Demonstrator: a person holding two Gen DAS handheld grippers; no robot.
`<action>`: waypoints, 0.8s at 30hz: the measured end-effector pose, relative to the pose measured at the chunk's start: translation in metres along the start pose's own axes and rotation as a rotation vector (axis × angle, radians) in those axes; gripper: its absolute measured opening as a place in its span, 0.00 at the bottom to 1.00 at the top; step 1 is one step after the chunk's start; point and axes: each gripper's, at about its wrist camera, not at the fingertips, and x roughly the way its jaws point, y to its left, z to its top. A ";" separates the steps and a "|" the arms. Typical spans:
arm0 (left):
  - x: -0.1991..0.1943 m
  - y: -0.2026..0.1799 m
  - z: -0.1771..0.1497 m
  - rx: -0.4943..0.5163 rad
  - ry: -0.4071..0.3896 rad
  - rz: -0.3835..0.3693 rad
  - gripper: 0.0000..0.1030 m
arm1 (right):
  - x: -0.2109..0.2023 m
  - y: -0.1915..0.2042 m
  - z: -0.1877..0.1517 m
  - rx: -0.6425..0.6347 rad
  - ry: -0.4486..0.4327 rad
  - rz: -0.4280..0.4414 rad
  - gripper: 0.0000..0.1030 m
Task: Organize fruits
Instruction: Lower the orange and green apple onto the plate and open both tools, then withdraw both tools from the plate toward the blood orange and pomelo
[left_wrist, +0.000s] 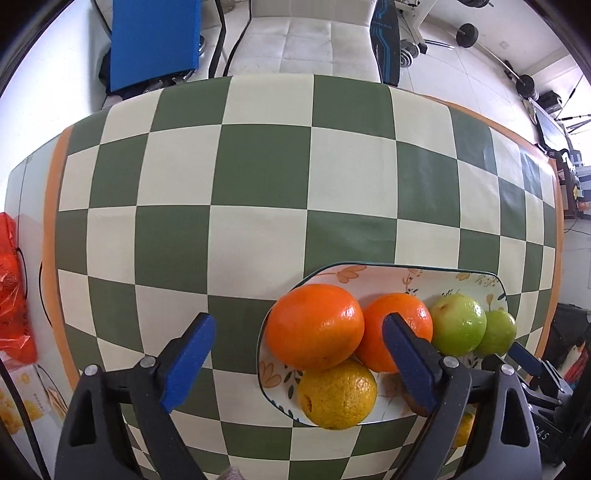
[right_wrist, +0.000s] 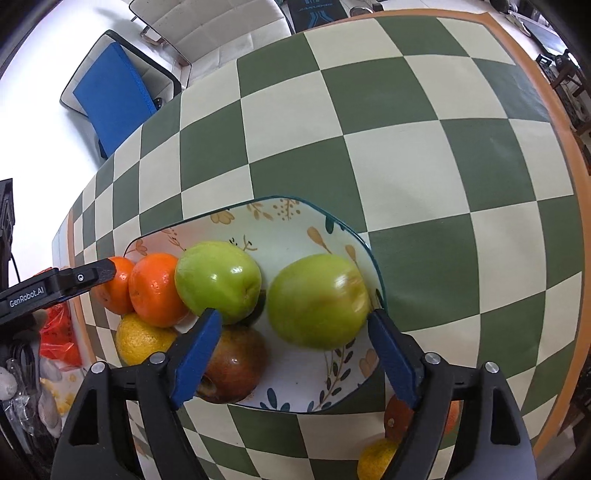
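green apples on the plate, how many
2: one green apple mid-plate beside the oranges, the other green apple near the plate's right end. More could be hidden.

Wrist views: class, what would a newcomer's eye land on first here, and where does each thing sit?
The heap of fruit on the floral plate: two oranges at its left, a yellow citrus in front of them, and two green apples to the right. Under it all runs the green-and-cream checked cloth. Each hand-held gripper stands open over the plate, the right one astride the bigger apple, slightly blurred.
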 end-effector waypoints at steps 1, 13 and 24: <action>-0.001 0.000 -0.004 -0.005 -0.005 0.003 0.90 | -0.003 0.002 -0.001 -0.007 -0.005 -0.010 0.91; -0.026 -0.002 -0.077 -0.021 -0.145 0.082 0.90 | -0.036 0.022 -0.030 -0.114 -0.094 -0.144 0.94; -0.074 -0.012 -0.132 0.019 -0.292 0.084 0.90 | -0.083 0.030 -0.088 -0.174 -0.202 -0.178 0.94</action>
